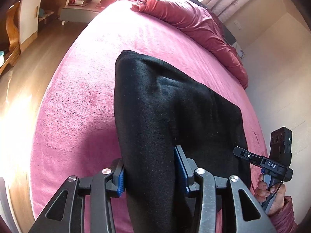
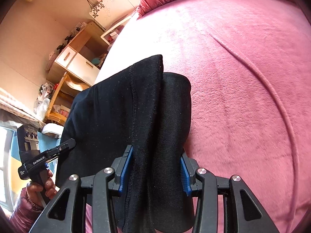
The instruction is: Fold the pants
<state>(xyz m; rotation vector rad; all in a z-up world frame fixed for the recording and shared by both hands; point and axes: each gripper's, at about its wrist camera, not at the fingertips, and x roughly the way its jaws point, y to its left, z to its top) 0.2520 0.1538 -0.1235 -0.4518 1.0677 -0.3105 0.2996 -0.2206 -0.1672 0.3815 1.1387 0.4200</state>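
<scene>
**Black Pants Carried Over the Pink Bed**

A person stood by the bed with a claw tool in each hand. Both claws held the same pair of black pants (image 1: 165, 101), one at each side of it. The pants hung up off the pink blanket (image 1: 77, 97) and were bunched thick where the claws held them. The rest of the cloth drooped forward over the bed.

The left claw (image 1: 150, 171) was about half open, and a fat roll of black cloth filled the gap. Its blue pads (image 1: 120, 182) pressed on the cloth from both sides. The right claw (image 2: 155, 171) was about half open too. It pinched a thick bundle with a sewn seam running down it. Its blue pads (image 2: 184, 174) squeezed that bundle.

I think this was the carrying part of a fold. The pants already looked doubled over, with layers stacked in each grip. Next, both claws would need to come down together and lay the cloth flat on the blanket. They would have to stay even, so the edges line up. Then they should let go gently, so the fold does not slip open.

A rumpled red quilt (image 1: 194, 25) lay at the far end of the bed, well away from the pants.
</scene>
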